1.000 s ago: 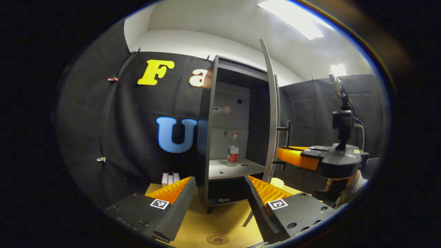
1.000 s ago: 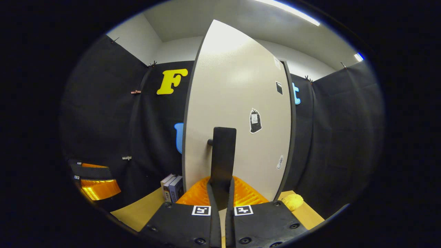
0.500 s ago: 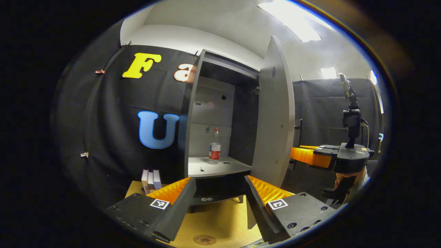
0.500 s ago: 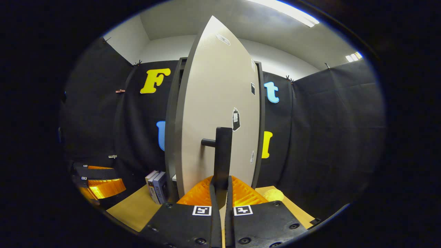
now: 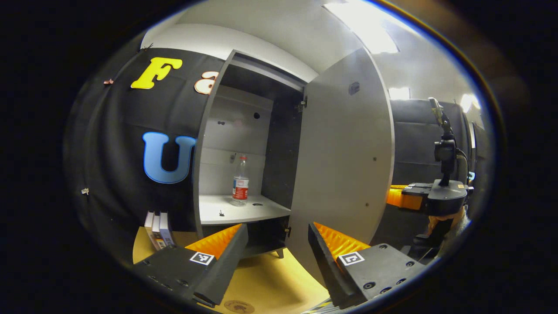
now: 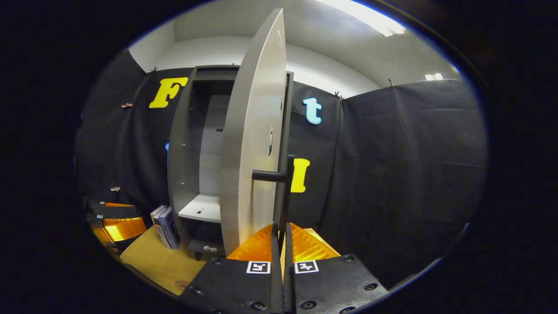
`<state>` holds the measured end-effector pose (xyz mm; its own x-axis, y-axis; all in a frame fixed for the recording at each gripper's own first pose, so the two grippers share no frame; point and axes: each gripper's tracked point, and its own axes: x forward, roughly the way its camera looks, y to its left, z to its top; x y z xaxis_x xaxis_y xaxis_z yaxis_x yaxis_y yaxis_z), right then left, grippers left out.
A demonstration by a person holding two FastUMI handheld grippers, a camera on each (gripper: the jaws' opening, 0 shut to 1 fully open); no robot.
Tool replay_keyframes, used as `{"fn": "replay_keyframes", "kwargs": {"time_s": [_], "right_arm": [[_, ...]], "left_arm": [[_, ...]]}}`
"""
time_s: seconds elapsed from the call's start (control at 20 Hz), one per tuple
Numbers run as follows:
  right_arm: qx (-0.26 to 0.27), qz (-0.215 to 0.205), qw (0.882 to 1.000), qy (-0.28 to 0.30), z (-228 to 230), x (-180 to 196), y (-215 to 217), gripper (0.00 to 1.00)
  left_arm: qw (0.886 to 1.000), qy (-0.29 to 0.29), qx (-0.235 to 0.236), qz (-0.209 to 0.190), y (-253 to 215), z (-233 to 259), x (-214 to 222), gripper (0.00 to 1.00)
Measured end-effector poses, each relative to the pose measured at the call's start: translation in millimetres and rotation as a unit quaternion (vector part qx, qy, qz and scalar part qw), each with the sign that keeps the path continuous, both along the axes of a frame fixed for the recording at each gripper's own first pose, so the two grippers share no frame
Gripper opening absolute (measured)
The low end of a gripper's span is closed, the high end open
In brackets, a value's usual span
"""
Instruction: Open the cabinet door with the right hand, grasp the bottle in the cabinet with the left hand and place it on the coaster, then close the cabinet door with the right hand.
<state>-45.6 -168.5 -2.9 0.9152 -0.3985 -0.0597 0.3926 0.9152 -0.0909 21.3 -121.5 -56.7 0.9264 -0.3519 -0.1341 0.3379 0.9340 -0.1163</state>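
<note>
Right gripper [image 6: 282, 237], bottom centre of right gripper view, clamped on the dark vertical bar handle [image 6: 285, 192] of the grey cabinet door [image 6: 253, 152], which stands wide open. Left gripper [image 5: 277, 244] held with fingers spread, empty, at frame bottom. Clear plastic bottle with red label [image 5: 240, 183] upright on the cabinet's pale shelf [image 5: 239, 211], mid-frame; label text too small to read; round brown coaster [image 5: 239, 306] on the tan tabletop at bottom edge.

Books [image 5: 158, 229] upright in row on counter [image 5: 266, 283], left of cabinet, against black cloth wall [image 5: 113, 144]; also seen in right gripper view [image 6: 165, 226]. Counter yellow-brown [image 6: 161, 264]. Small clips pinned on cloth [image 5: 85, 191], [image 6: 115, 189]. Ceiling light panel [image 5: 366, 26] bright overhead, another strip [image 6: 370, 19]. White wall above cloth [image 6: 218, 52].
</note>
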Motion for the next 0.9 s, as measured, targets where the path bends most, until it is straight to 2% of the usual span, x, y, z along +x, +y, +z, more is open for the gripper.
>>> {"fn": "replay_keyframes", "kwargs": {"time_s": [0.1, 0.15, 0.25, 0.3, 0.45, 0.7, 0.9], "right_arm": [[0.014, 0.014, 1.000, -0.002, 0.8, -2.1, -12.2, 0.06], [0.014, 0.025, 1.000, -0.001, -0.6, -3.5, -17.1, 0.06], [0.018, 0.044, 0.999, -0.002, -1.4, -6.3, -29.7, 0.06], [0.021, 0.053, 0.998, -0.004, -0.1, -8.2, -37.6, 0.06], [0.036, 0.075, 0.997, -0.005, -1.1, -13.3, -59.3, 0.06], [0.069, 0.112, 0.991, -0.015, -1.5, -17.9, -93.8, 0.05], [0.072, 0.149, 0.986, -0.021, 4.3, -15.1, -95.5, 0.06]], "left_arm": [[1.000, 0.001, 0.003, 0.000, -6.8, -3.5, 16.6, 0.88], [1.000, 0.001, 0.004, 0.002, -10.0, -3.6, 24.7, 0.93], [1.000, 0.003, 0.004, 0.011, -17.0, -4.5, 41.2, 0.84], [1.000, 0.003, 0.003, 0.015, -19.8, -7.3, 50.4, 0.88], [1.000, 0.001, 0.002, 0.031, -26.7, -8.3, 79.2, 0.88], [0.997, -0.016, 0.029, 0.073, -29.7, -8.6, 123.0, 0.88], [0.993, -0.027, 0.042, 0.109, -26.8, -10.3, 175.1, 0.88]]}}
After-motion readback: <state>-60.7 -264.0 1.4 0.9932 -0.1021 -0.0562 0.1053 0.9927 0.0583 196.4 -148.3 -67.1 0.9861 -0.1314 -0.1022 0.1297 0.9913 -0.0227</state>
